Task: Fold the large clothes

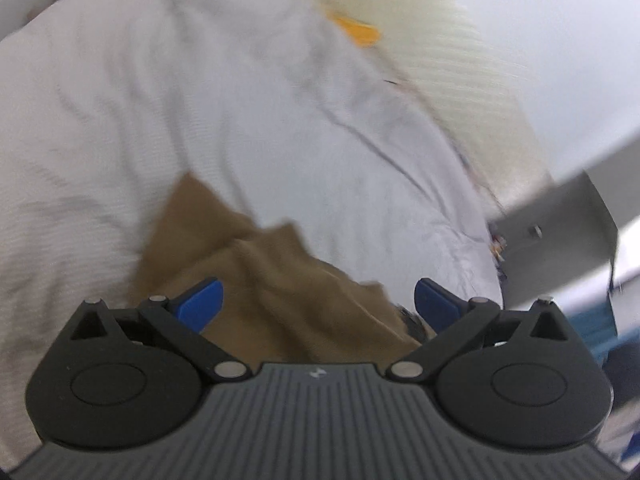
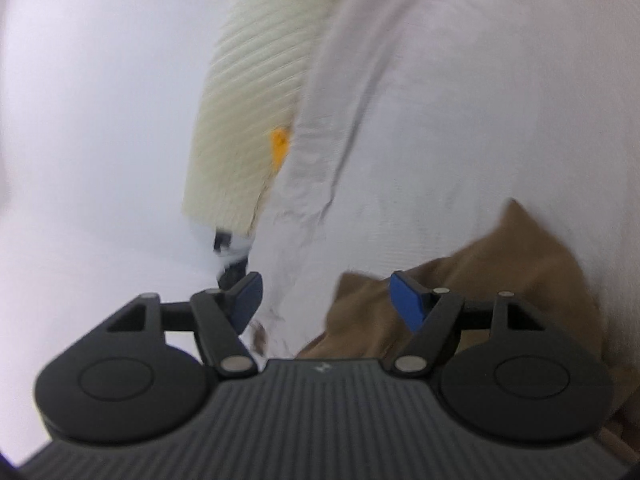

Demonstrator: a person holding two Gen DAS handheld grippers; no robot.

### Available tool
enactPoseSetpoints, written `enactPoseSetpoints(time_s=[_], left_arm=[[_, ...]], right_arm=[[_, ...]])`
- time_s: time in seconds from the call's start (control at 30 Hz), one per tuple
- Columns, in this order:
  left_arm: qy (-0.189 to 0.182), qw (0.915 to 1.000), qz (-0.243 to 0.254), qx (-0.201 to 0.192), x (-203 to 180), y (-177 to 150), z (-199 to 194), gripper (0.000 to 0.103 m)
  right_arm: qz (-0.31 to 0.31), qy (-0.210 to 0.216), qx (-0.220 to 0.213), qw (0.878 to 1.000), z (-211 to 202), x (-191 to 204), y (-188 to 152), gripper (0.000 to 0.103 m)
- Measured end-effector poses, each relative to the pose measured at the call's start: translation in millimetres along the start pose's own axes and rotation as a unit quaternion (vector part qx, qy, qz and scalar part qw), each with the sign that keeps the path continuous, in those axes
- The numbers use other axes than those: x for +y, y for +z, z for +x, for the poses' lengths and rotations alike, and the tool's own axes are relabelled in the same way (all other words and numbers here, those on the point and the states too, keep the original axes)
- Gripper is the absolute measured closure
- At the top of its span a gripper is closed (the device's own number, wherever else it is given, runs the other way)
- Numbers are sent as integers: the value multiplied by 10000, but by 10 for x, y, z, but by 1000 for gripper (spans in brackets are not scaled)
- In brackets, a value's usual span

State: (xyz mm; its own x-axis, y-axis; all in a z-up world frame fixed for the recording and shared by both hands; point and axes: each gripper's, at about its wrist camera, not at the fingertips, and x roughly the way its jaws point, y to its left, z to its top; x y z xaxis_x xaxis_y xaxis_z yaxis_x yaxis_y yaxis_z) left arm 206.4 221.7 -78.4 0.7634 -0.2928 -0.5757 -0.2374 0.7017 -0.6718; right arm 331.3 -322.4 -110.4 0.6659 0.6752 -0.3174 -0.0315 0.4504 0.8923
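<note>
Brown garment (image 1: 280, 280) below open hand-held gripper (image 1: 318, 304)

place: bedroom-like home setting | evidence: wrinkled white bedsheet (image 1: 160, 100) spread over a soft surface; cream ribbed woven mat (image 2: 256, 92) alongside; crumpled brown garment (image 1: 272, 280) lying on the sheet; plain white wall (image 1: 560, 40) behind

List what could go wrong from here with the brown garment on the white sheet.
1. Both tools stand open: the left tool and right tool grip nothing, so the brown garment lies rumpled and any fold made could slump.
2. A regrasp might pinch the white sheet along with it.
3. Both views are blurred, so aiming at a garment edge looks unreliable.
</note>
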Motion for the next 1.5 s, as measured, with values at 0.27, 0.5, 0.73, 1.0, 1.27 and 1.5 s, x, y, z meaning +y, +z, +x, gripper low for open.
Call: enactPoseSetpoints(time_s=[0.27, 0.5, 0.73, 1.0, 1.27, 1.5], left_arm=[[751, 9848, 1528, -354, -588, -337, 399, 0], [1513, 9776, 1462, 30, -512, -329, 999, 16], [1650, 9835, 451, 590, -84, -127, 1379, 37], [1953, 9746, 646, 881, -11, -38, 1472, 84], [1941, 9795, 535, -26, -29, 67, 1007, 93], [1830, 9803, 155, -729, -133, 343, 688, 93]], right_arm=[[-2297, -1218, 62, 9656, 299, 506, -436, 30], [-2840, -2036, 72, 9369, 468, 398, -413, 20], [-2266, -1871, 630, 9538, 742, 153, -258, 16], [-2227, -1428, 1250, 9562, 859, 111, -230, 28], [-2917, -1710, 282, 9407, 525, 414, -322, 85], [-2617, -1374, -811, 9519, 41, 539, -152, 87]])
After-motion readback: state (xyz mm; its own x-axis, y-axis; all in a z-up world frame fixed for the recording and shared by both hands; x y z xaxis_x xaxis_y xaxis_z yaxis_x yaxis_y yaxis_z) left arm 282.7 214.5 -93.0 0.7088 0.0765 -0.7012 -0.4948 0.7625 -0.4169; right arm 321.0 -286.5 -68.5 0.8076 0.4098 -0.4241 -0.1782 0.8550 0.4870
